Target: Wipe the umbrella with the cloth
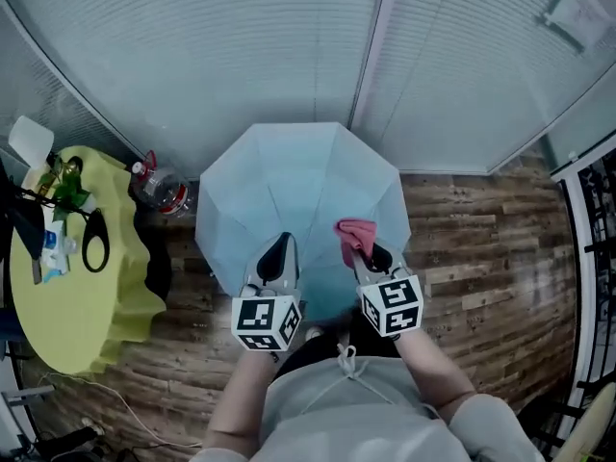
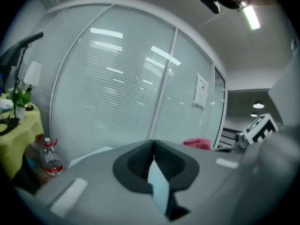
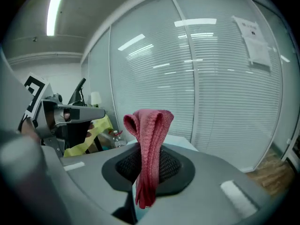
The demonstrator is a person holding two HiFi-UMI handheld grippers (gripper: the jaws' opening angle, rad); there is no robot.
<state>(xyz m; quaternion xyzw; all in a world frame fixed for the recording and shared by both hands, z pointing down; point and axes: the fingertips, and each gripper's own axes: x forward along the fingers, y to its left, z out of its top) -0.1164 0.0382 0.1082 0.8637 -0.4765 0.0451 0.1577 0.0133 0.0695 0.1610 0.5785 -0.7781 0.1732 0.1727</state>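
Observation:
The open light-blue umbrella (image 1: 298,195) lies on the wooden floor with its canopy facing up at me. My left gripper (image 1: 277,256) rests on the canopy's near part, shut on a fold of the blue fabric (image 2: 159,189), which shows between its closed jaws. My right gripper (image 1: 371,258) hovers over the near right panel, shut on a pink-red cloth (image 1: 356,231). In the right gripper view the cloth (image 3: 149,139) stands up folded out of the jaws, and the canopy's edge (image 3: 180,142) shows behind it.
A round table with a yellow-green cover (image 1: 58,296) stands at the left with scissors, a plant and small items on it. A water bottle (image 1: 159,186) sits on the floor beside the umbrella. A glass wall with blinds (image 1: 289,46) curves behind, and a dark rack (image 1: 592,258) stands at the right.

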